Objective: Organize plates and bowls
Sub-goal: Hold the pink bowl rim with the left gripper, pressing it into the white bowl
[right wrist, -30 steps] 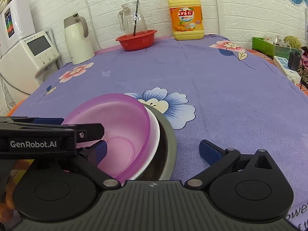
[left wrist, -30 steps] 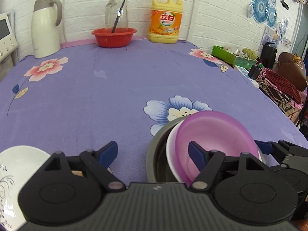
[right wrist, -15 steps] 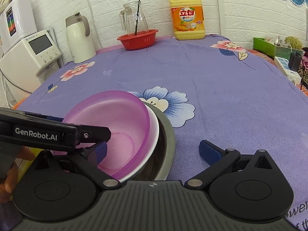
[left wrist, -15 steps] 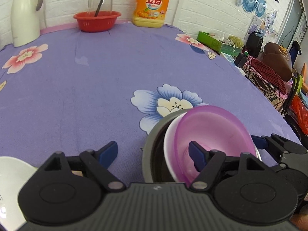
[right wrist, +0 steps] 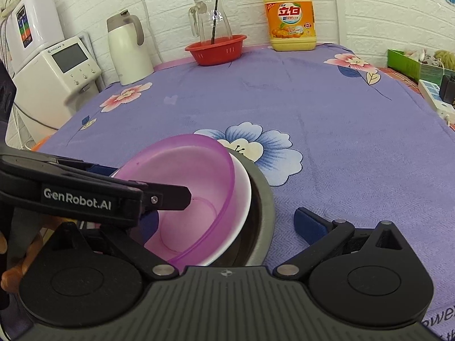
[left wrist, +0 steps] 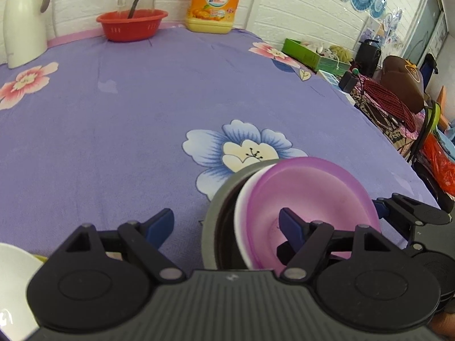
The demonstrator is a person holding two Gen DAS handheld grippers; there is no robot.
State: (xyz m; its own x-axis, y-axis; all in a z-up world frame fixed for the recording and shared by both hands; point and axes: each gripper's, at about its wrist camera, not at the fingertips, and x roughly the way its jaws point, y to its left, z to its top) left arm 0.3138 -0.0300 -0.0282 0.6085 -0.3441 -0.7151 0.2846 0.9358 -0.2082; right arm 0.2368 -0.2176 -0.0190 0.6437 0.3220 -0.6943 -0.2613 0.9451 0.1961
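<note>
The purple flowered tablecloth lies bare from the stacked bowls to the far wall, where a white kettle, a red basket holding a glass jug, and a yellow detergent bottle stand in a row. On the right the table edge drops toward a green box and clutter just past it; on the left it ends beside a white appliance. The stack sits near the front edge: a translucent purple bowl rests tilted inside a white bowl, and both sit inside a grey metal bowl whose rim overlaps a blue printed flower. The left gripper stands wide open and holds nothing; one blue finger hangs inside the purple bowl, the other over bare cloth left of the stack. The right gripper is likewise spread wide and empty, one finger in the purple bowl, the other over the cloth right of the metal rim. A white plate shows at the left wrist view's lower left corner.
</note>
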